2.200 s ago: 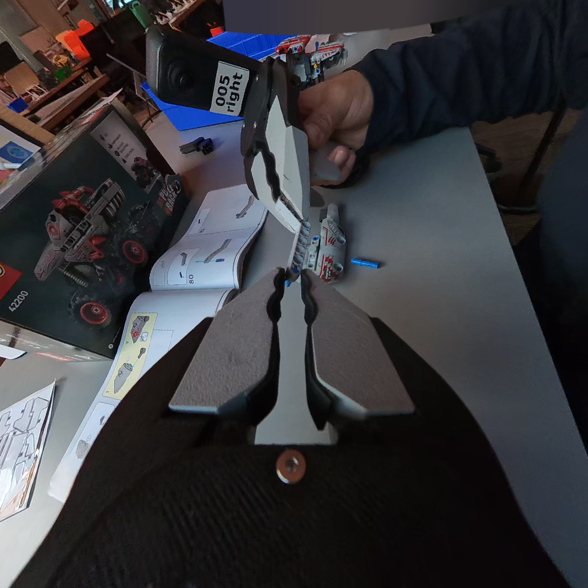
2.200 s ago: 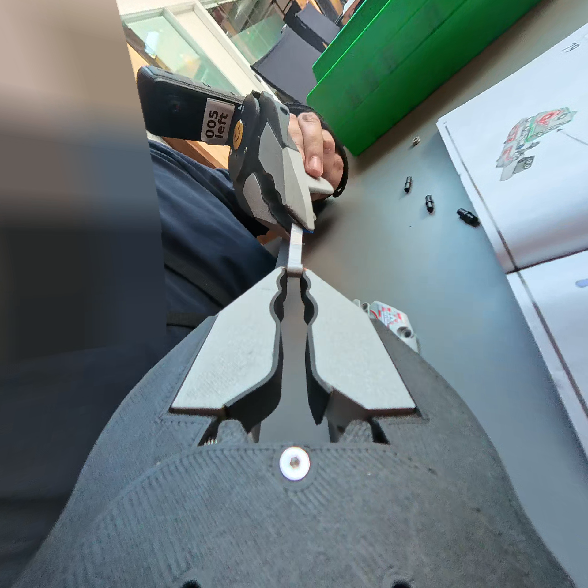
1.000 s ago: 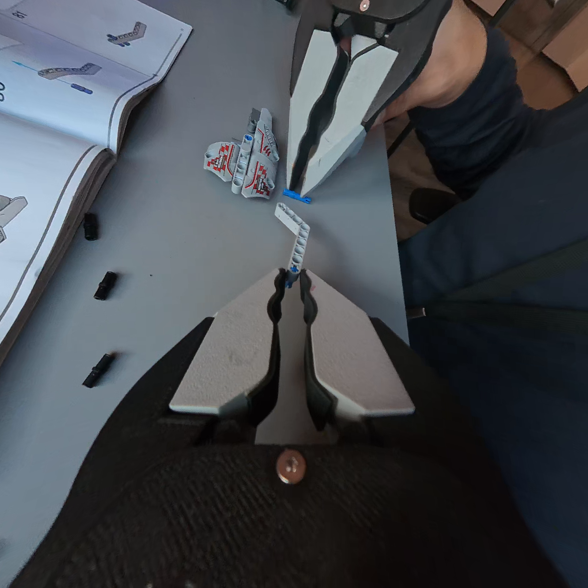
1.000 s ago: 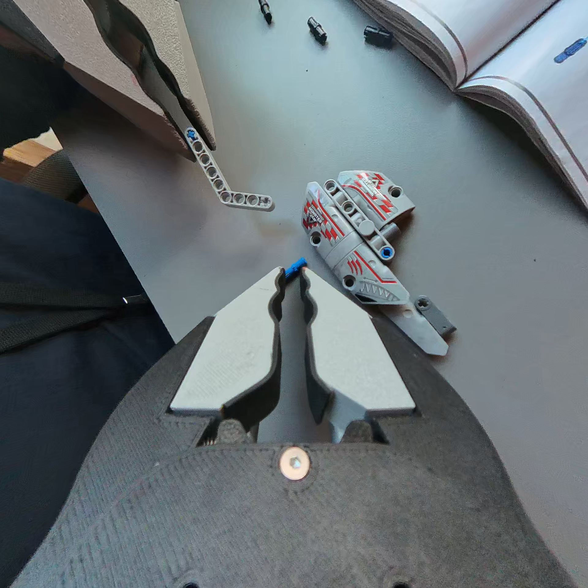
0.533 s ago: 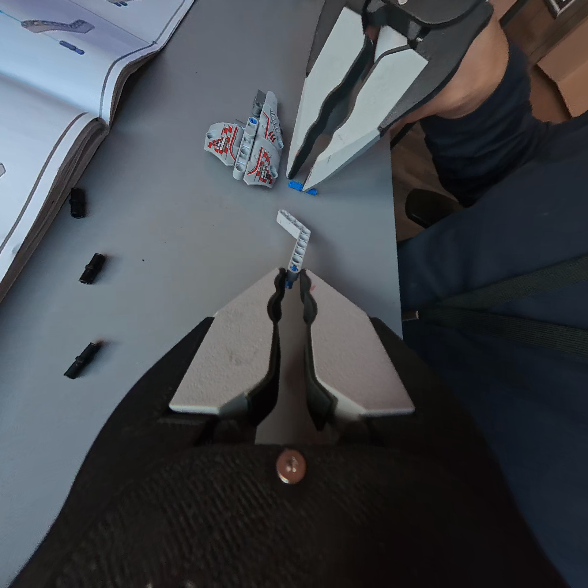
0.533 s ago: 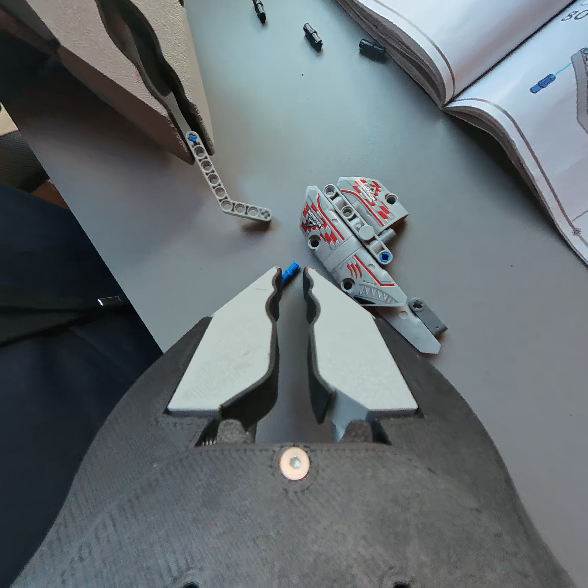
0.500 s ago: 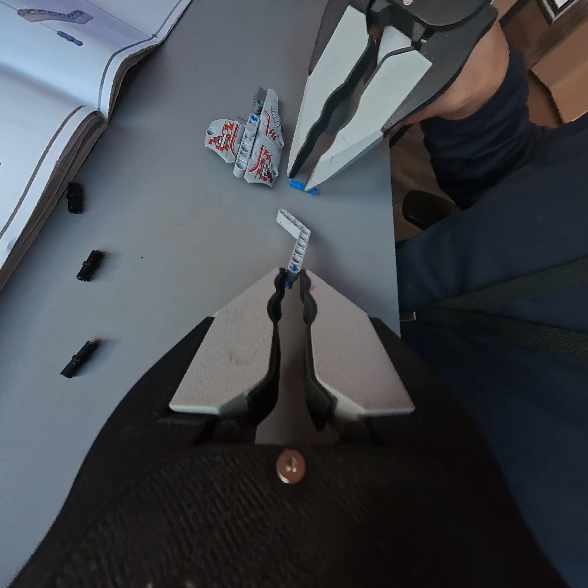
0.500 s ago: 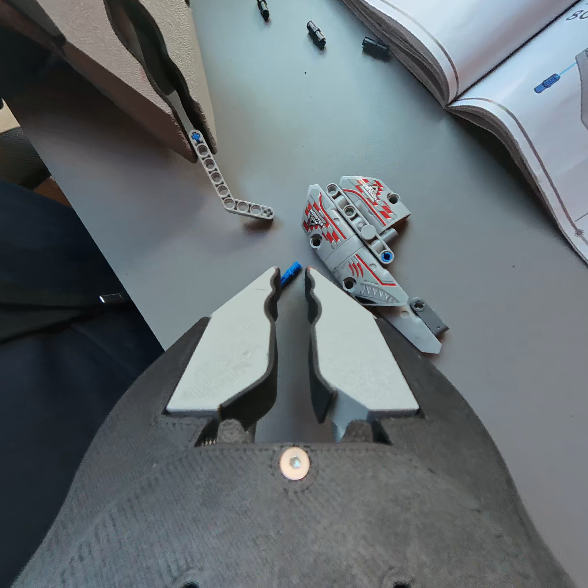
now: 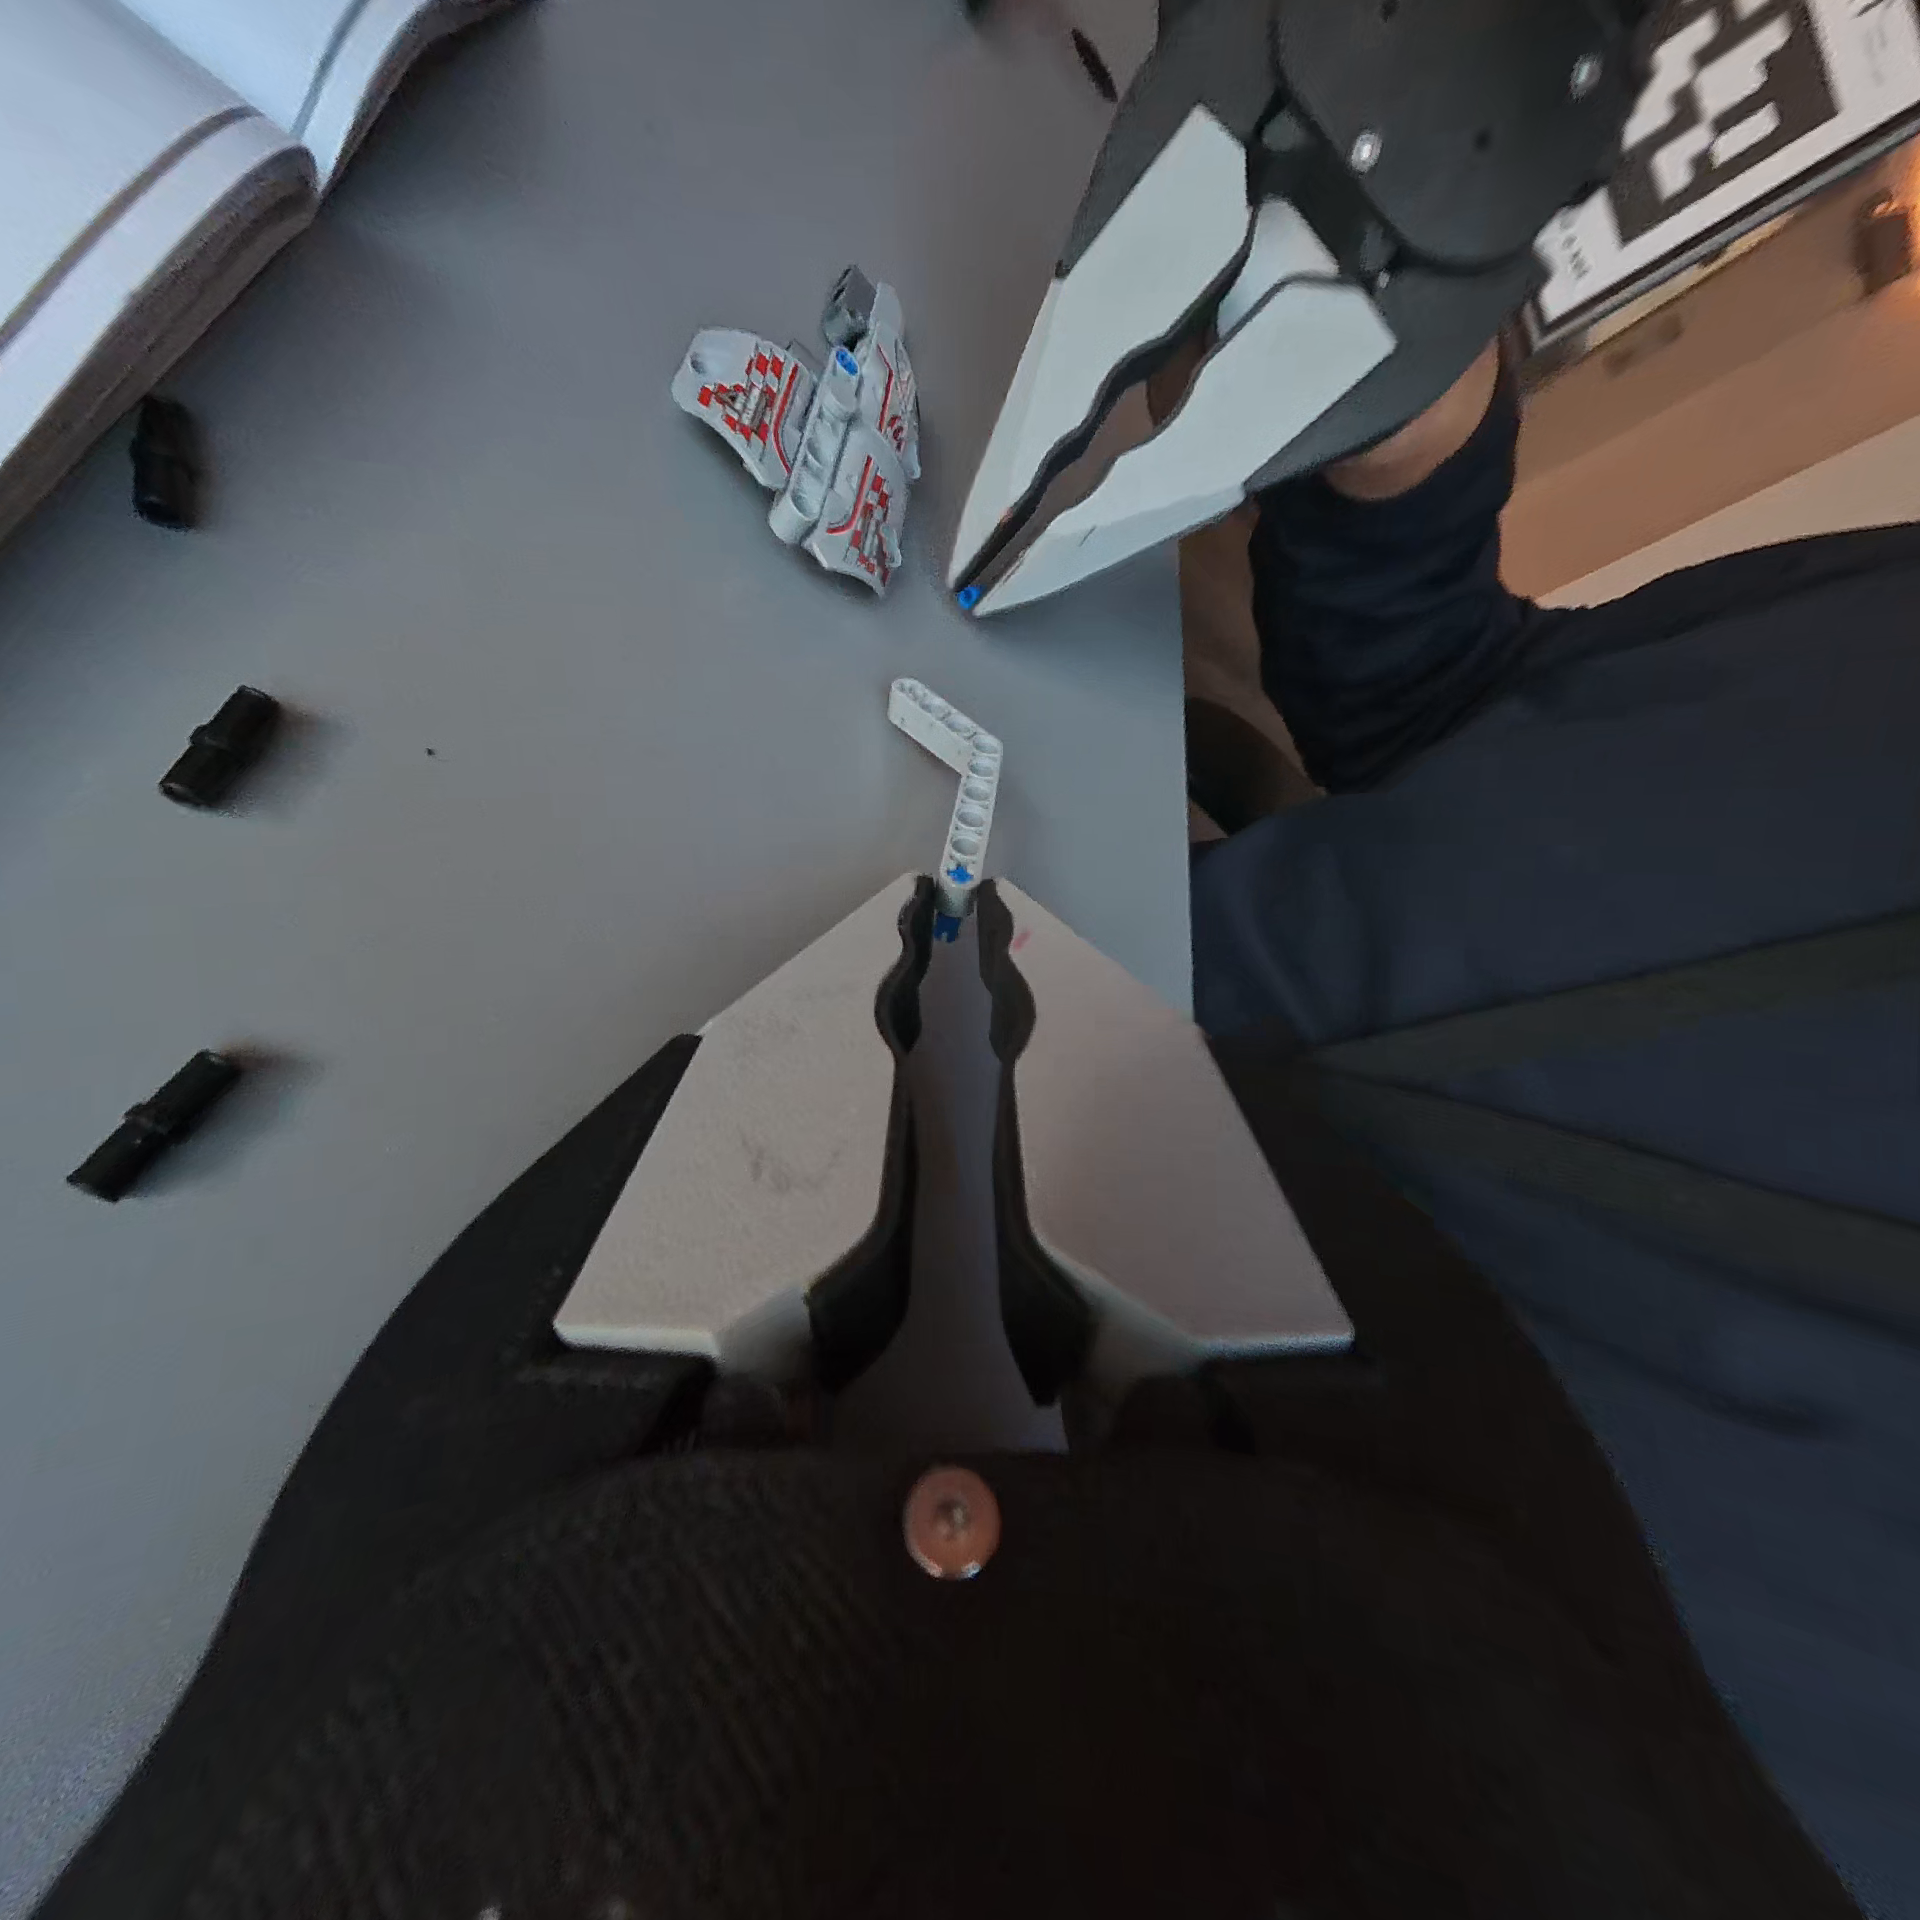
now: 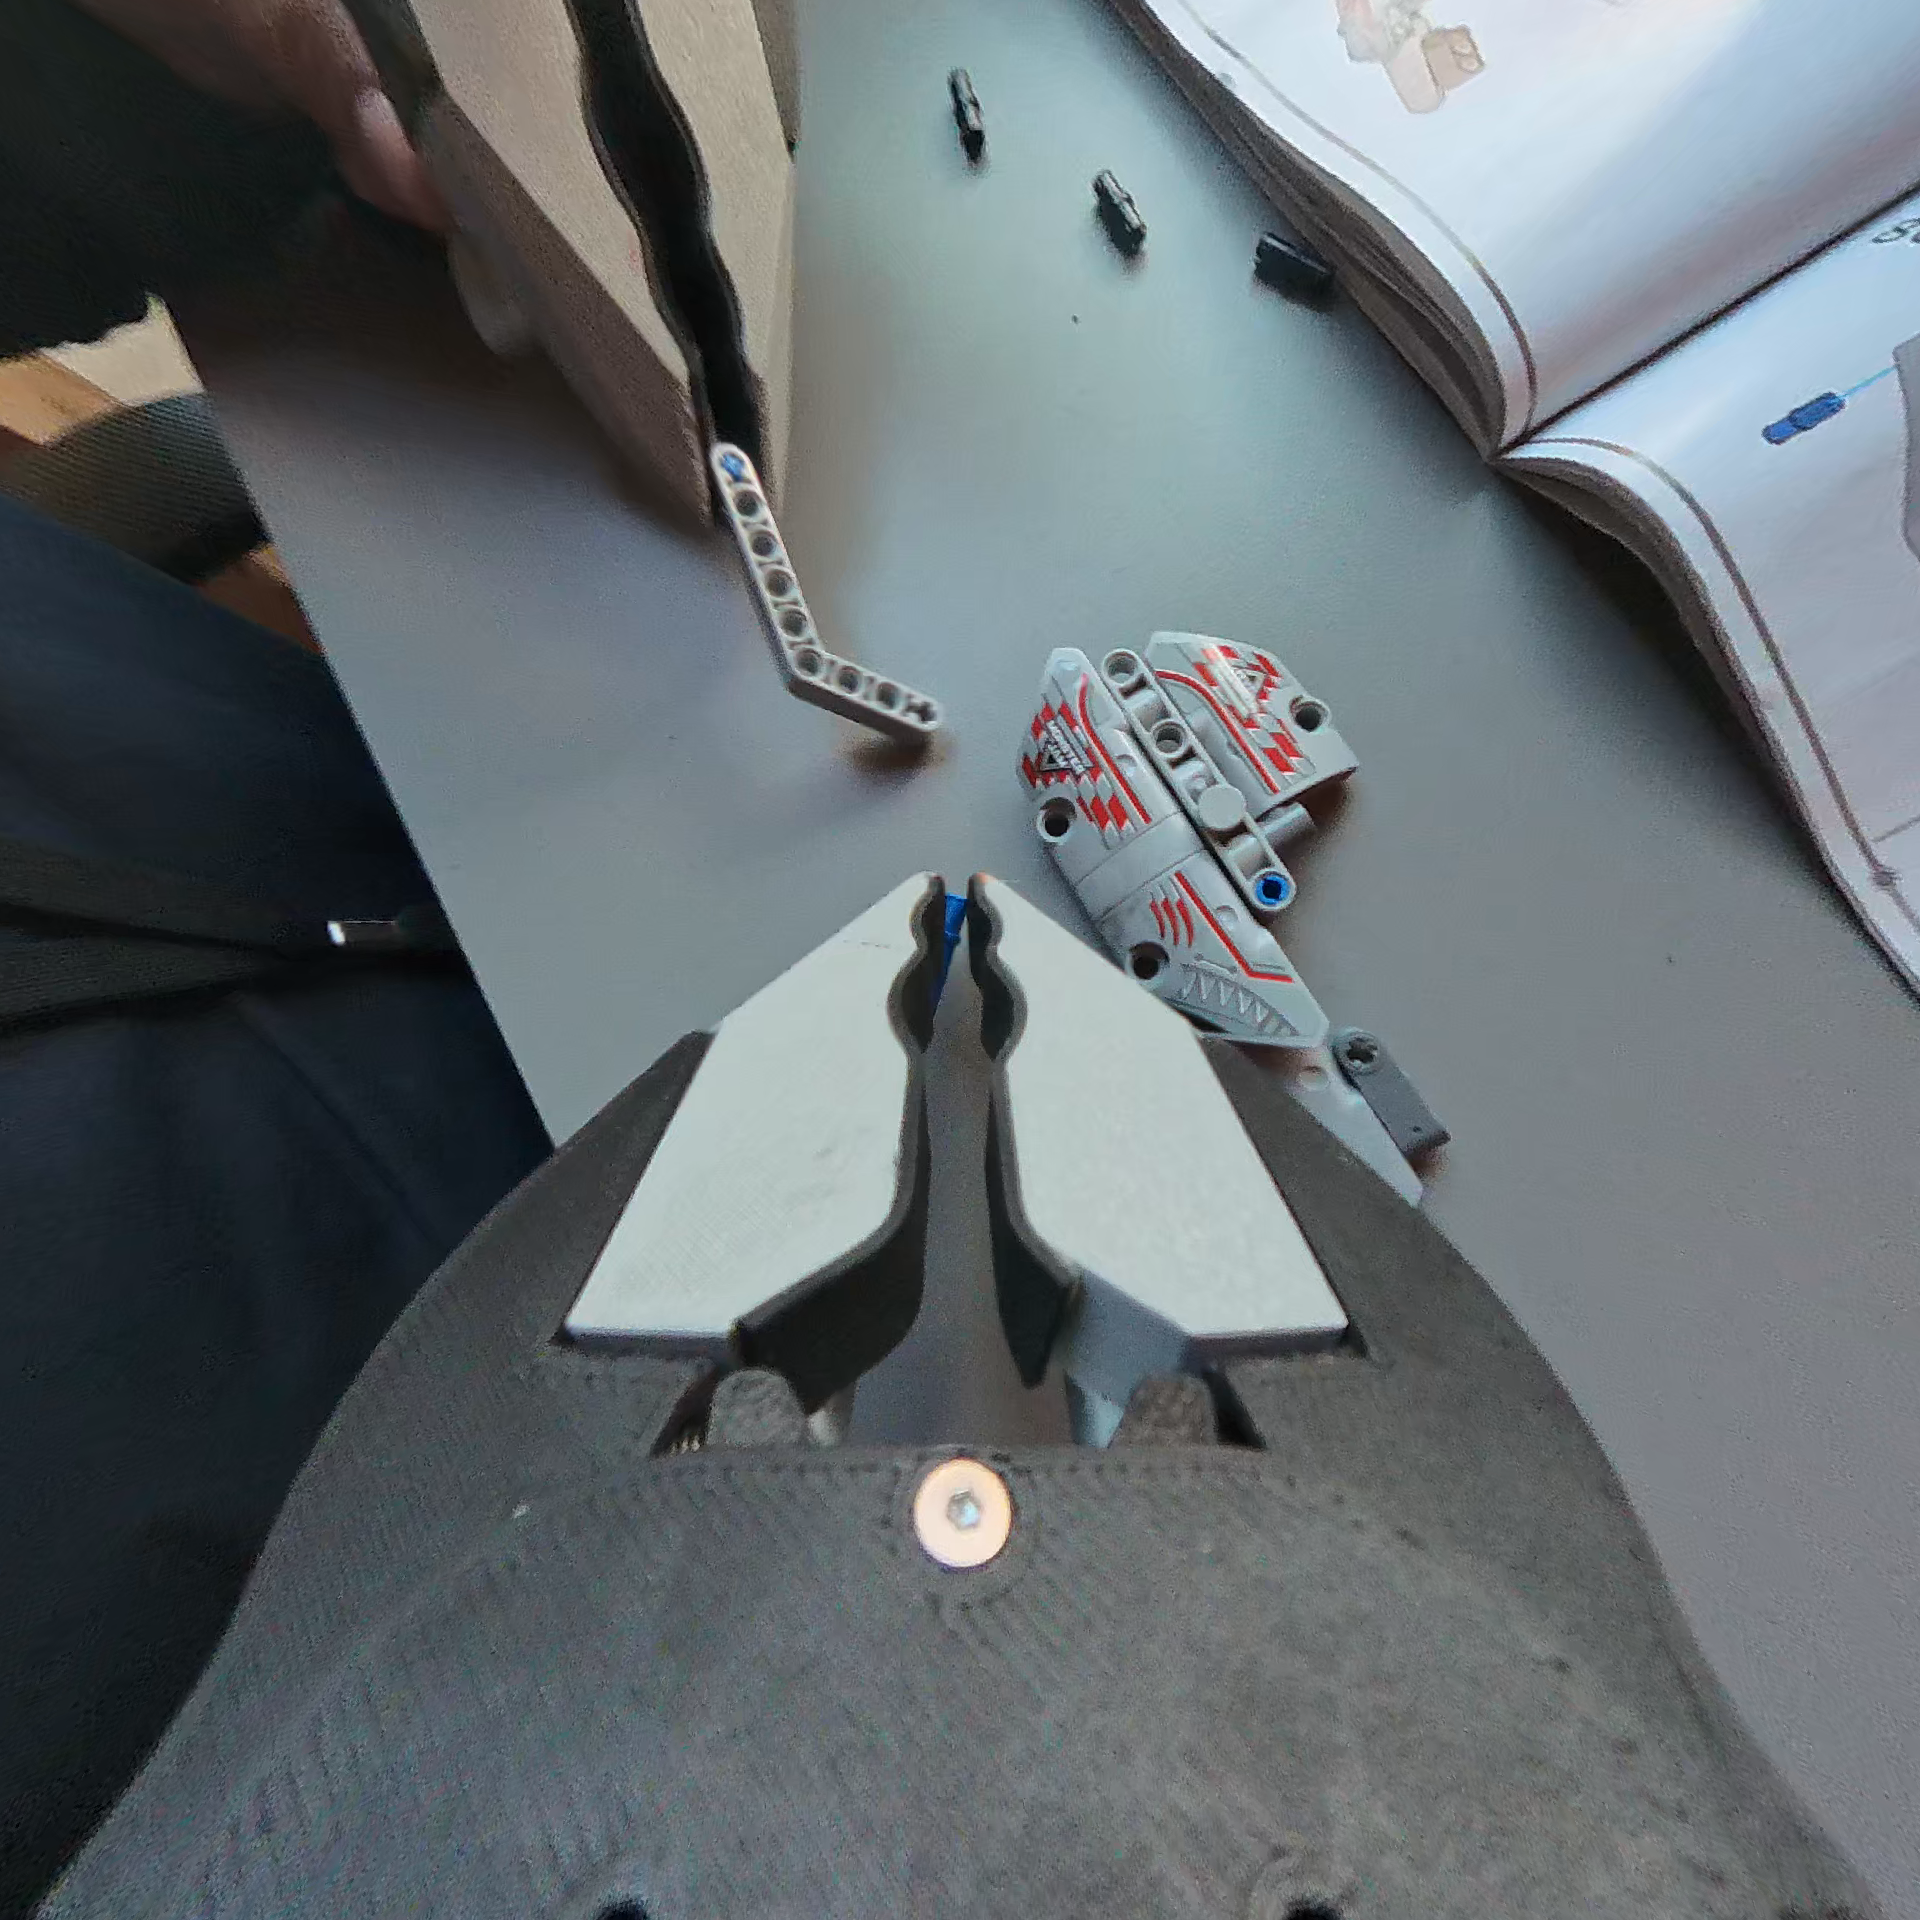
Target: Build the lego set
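Note:
My left gripper (image 9: 951, 883) is shut on the end of a bent grey beam (image 9: 961, 774) that has a blue pin in its end hole; the beam's far end is at the grey table. My right gripper (image 10: 956, 883) is shut on a small blue pin (image 10: 951, 925), close to the table. In the left wrist view the right gripper (image 9: 971, 601) shows the blue pin (image 9: 967, 596) at its tips, just beyond the beam. The beam (image 10: 790, 613) and left gripper (image 10: 732, 457) also show in the right wrist view. A grey and red panel assembly (image 10: 1164, 821) lies on the table beside the right gripper; it also shows in the left wrist view (image 9: 821, 447).
An open instruction book (image 10: 1662, 260) lies beyond the assembly. Three black pins (image 9: 218, 743) lie loose near the book. A dark grey link piece (image 10: 1392, 1091) lies by the assembly's tail. The table edge (image 9: 1184, 727) runs close to both grippers, with a person's dark clothing past it. Tip to tip, the grippers are about 9 cm apart. The dark grey link piece (image 10: 1392, 1091) lies some 8 cm from my right tips, 15 cm from my left tips. It turns up in the left wrist view (image 9: 850, 295) as well.
My right gripper, open around the blue pin half a second ago, has shut on it. My left gripper still holds the bent beam in about the same place.

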The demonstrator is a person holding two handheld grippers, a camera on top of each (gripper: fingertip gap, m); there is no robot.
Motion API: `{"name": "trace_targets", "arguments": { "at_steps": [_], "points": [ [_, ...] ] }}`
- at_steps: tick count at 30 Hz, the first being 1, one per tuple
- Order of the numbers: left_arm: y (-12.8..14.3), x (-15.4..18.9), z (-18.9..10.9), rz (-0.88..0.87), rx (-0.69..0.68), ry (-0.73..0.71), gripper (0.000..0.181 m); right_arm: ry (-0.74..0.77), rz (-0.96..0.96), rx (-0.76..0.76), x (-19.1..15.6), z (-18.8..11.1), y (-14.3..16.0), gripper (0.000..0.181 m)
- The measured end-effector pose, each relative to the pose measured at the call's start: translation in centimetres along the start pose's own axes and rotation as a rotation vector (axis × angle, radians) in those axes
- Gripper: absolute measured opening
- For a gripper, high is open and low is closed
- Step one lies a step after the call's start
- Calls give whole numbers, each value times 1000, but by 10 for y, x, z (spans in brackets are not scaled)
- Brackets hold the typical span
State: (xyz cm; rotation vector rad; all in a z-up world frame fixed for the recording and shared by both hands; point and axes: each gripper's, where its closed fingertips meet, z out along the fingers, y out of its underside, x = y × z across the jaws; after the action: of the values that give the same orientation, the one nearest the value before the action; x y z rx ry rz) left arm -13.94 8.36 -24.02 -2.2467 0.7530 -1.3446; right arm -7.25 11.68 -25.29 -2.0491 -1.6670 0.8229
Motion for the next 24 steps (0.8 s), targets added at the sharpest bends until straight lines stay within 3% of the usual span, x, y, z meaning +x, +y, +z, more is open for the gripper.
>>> {"name": "trace_targets", "arguments": {
  "at_steps": [1,5,12,17,24],
  "points": [
    [2,-1,2,27,-20,-26,5,-35,7,24,-2,-2,-1,0],
    [10,-5,8,140,-81,-129,5,-166,32,147,-16,-9,-13,0],
    [12,-5,10,220,-98,-186,5,-303,-96,459,-42,-16,-79,0],
    [10,0,8,287,-76,-209,8,-421,-86,495,-50,-9,-95,0],
    [8,0,1,315,-44,-232,15,-378,-90,553,-41,-9,-97,0]
  ]
}}
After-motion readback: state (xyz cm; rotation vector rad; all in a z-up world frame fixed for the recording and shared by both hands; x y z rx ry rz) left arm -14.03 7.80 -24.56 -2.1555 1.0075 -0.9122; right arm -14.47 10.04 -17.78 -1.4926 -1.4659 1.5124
